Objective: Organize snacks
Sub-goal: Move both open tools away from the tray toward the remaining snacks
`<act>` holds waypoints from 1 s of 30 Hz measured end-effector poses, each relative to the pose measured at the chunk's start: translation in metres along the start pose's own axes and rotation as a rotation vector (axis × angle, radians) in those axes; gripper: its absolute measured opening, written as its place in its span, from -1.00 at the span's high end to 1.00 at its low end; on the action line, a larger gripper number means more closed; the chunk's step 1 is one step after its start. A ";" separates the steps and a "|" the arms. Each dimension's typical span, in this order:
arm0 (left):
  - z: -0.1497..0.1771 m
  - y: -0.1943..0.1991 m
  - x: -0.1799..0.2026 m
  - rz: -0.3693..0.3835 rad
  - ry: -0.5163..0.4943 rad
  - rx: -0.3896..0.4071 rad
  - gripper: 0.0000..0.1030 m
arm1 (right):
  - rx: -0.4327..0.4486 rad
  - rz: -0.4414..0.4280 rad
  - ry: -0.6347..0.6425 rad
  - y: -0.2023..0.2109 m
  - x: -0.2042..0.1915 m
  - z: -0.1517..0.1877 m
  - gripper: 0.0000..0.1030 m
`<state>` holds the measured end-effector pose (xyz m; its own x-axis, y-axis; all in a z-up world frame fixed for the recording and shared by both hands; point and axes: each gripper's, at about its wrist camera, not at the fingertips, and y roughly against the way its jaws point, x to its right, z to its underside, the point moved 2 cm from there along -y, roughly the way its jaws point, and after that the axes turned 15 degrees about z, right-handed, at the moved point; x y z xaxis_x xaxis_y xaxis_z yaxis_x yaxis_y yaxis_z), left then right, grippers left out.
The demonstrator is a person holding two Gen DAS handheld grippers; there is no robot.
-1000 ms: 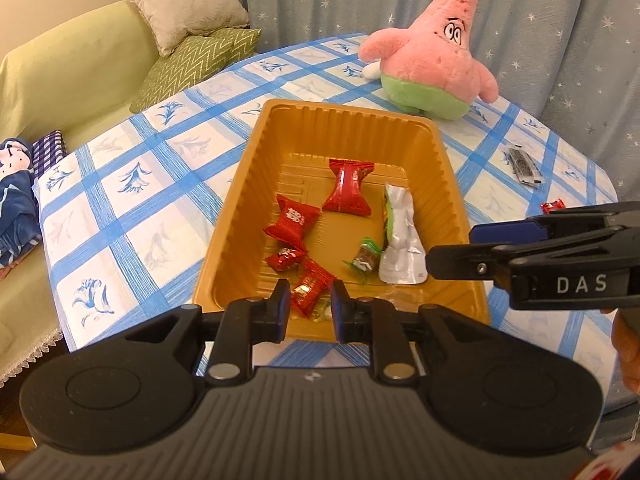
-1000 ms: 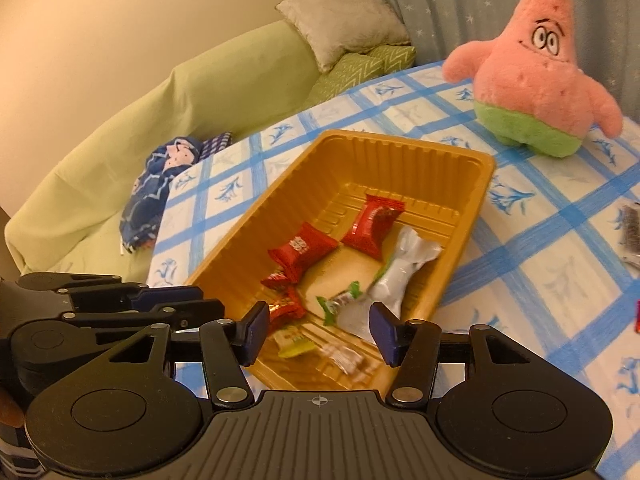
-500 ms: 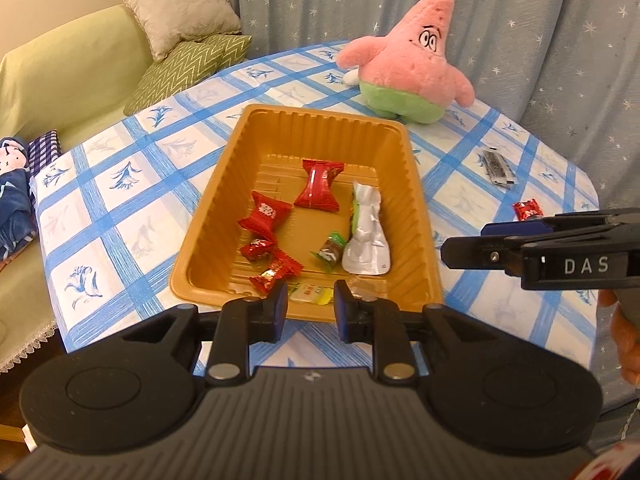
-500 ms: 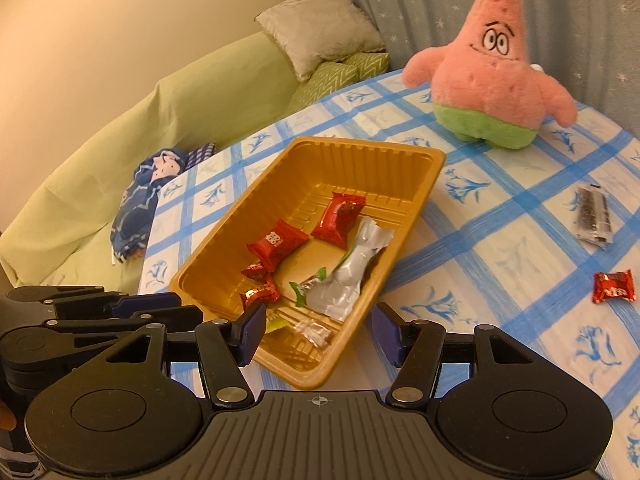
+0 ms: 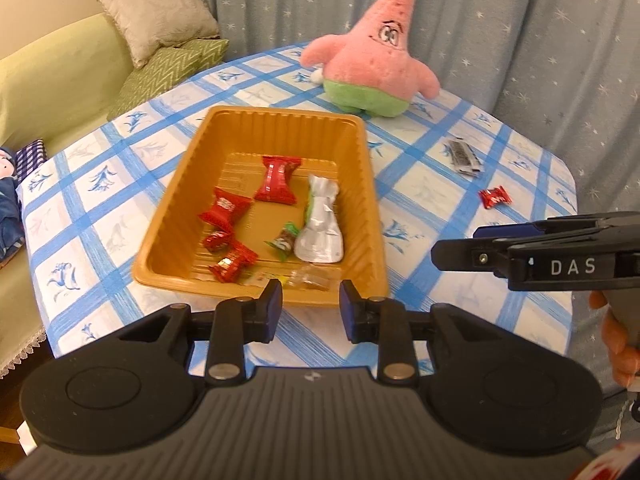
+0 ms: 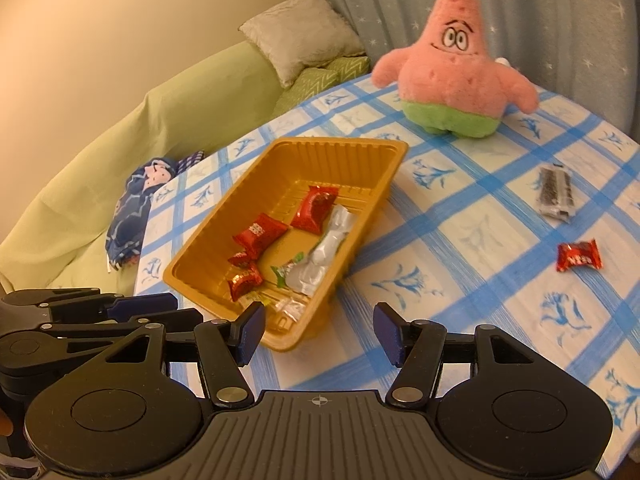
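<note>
An orange plastic tray (image 5: 280, 118) (image 6: 340, 146) sits on the blue-checked tablecloth and holds several wrapped snacks: red candies (image 5: 278, 179), a silver pouch (image 5: 320, 228) and a small green one (image 5: 286, 239). A red candy (image 5: 495, 197) (image 6: 579, 255) and a dark snack bar (image 5: 463, 157) (image 6: 555, 192) lie loose on the cloth right of the tray. My left gripper (image 5: 310, 306) is open and empty, held back from the tray's near end. My right gripper (image 6: 318, 330) is open and empty, near the tray's near right corner; it also shows in the left wrist view (image 5: 520, 246).
A pink star plush toy (image 5: 374, 66) (image 6: 454, 68) stands behind the tray at the table's far side. A green-covered sofa (image 6: 120, 140) with cushions (image 5: 160, 10) lies to the left, below the table edge. A starry curtain (image 5: 520, 40) hangs behind.
Both grippers have pulled back and up from the tray, which looks smaller and farther. The left jaws have opened wider. The loose red candy and snack bar have come into view.
</note>
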<state>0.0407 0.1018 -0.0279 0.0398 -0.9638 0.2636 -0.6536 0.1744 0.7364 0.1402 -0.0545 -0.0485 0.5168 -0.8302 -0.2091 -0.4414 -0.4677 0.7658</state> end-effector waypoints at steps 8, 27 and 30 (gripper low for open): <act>0.008 -0.002 0.024 0.018 0.001 -0.010 0.40 | -0.018 0.014 -0.016 0.014 0.022 0.017 -0.17; 0.008 -0.039 0.100 0.057 -0.033 -0.071 0.30 | -0.052 0.085 -0.098 0.036 0.107 0.041 -0.17; 0.004 -0.048 0.110 0.064 -0.035 -0.075 0.28 | -0.057 0.095 -0.110 0.036 0.121 0.041 -0.17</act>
<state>0.0735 -0.0130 -0.0368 -0.0276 -0.9566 0.2900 -0.5958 0.2487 0.7637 0.1565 -0.1847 -0.0713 0.3896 -0.8996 -0.1973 -0.4402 -0.3701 0.8181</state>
